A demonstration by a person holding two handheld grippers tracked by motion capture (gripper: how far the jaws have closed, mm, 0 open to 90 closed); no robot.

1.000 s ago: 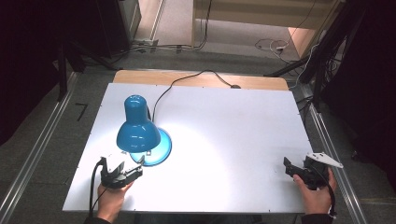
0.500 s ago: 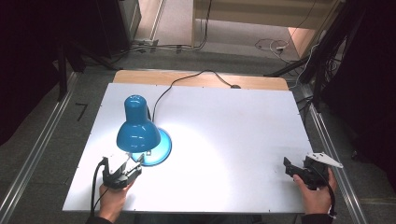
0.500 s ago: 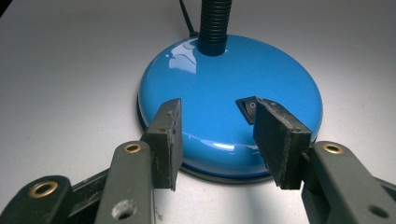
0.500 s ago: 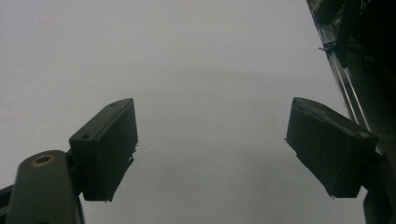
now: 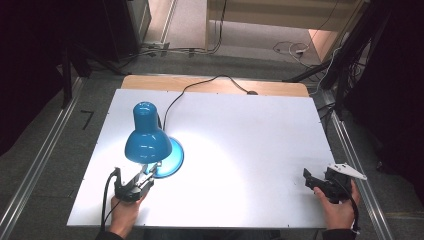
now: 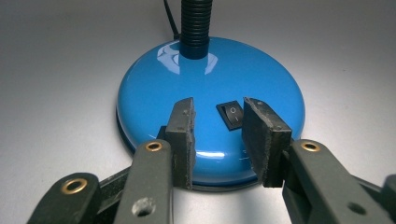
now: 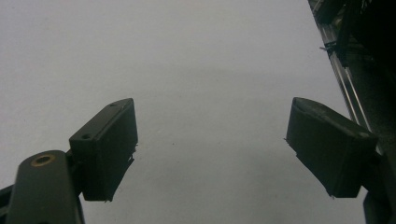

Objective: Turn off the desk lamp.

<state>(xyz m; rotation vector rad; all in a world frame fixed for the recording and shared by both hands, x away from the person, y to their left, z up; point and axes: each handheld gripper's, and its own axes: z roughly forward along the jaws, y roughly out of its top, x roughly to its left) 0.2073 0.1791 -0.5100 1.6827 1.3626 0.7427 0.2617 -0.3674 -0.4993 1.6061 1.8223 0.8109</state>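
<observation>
Now | left gripper (image 6: 217, 135) closing, nothing pinched | lamp base (image 6: 210, 88) switch (image 6: 231, 115) just ahead

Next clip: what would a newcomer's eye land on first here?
The lit blue desk lamp at the left of the white table, throwing a bright pool of light across it. Next, the left gripper poised at the near edge of the lamp's round base: its jaws have just been closing, and the black rocker switch shows in the gap between them. The right gripper rests idle at the table's near right corner, jaws wide apart over bare surface.
</observation>
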